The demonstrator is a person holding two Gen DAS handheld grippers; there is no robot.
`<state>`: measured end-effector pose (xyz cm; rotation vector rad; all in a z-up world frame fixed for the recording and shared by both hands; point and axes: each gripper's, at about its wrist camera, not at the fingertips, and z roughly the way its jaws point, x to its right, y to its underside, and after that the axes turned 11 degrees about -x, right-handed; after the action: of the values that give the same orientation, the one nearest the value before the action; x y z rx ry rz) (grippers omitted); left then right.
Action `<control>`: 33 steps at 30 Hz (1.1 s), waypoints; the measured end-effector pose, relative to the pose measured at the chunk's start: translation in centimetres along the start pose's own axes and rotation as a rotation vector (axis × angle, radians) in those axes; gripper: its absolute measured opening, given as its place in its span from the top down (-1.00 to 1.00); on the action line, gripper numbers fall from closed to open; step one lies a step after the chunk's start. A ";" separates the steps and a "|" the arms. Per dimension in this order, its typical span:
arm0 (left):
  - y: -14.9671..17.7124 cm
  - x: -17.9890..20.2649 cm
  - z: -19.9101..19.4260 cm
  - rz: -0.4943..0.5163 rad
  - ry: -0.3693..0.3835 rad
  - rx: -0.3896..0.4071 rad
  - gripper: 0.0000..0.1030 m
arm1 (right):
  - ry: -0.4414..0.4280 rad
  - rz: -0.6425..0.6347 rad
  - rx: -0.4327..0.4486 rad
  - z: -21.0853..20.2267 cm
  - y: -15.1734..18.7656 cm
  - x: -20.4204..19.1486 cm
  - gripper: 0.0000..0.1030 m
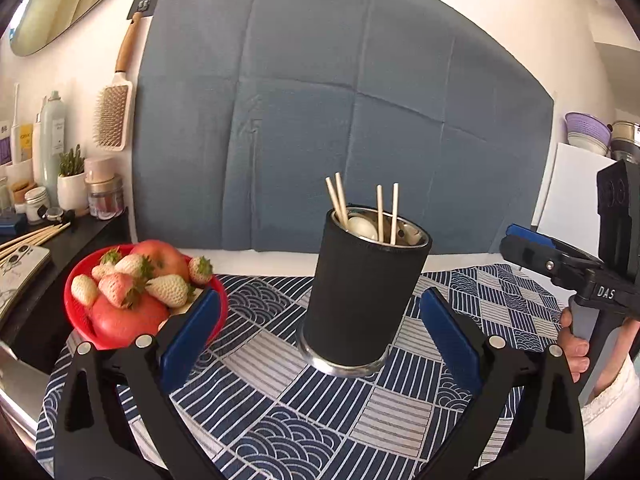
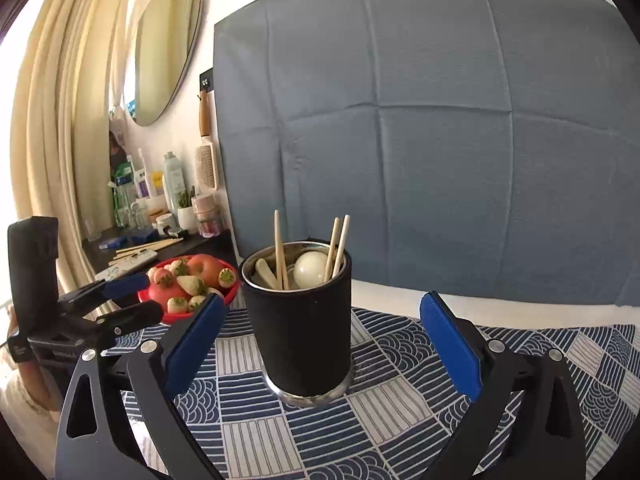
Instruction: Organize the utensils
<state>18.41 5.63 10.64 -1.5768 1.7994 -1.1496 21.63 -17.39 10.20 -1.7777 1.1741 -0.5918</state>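
A black utensil holder (image 1: 360, 300) (image 2: 304, 328) with a steel rim stands upright on the patterned tablecloth (image 1: 280, 400). Several pale chopsticks (image 1: 340, 200) (image 2: 280, 248) and white spoons (image 1: 362, 226) (image 2: 310, 270) stick out of it. My left gripper (image 1: 320, 296) is open, its blue pads spread wide on either side of the holder and clear of it. My right gripper (image 2: 324, 300) is open the same way from the other side. Each gripper shows at the edge of the other's view: the right gripper (image 1: 520, 246), the left gripper (image 2: 132, 298). Nothing is held.
A red bowl (image 1: 69, 286) (image 2: 230, 296) of apples and strawberries sits left of the holder, close to the left finger. A dark side shelf (image 1: 92, 236) carries bottles, jars, a phone and loose chopsticks (image 1: 32, 236). A blue cloth (image 1: 340, 100) hangs behind the table.
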 end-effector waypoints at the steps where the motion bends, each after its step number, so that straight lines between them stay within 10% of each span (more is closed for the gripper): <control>1: 0.3 -0.3 -0.1 -0.014 -0.013 -0.012 -0.89 | 0.003 0.006 -0.005 -0.2 0.3 -0.1 -0.84; 33: 12.8 6.4 -8.3 0.055 -0.162 -0.182 -0.89 | 0.116 0.116 -0.256 -7.2 16.4 -3.9 -0.85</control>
<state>3.23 1.50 5.47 -1.6595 1.8694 -0.8267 6.74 -19.28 -0.35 -1.8914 1.4771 -0.4984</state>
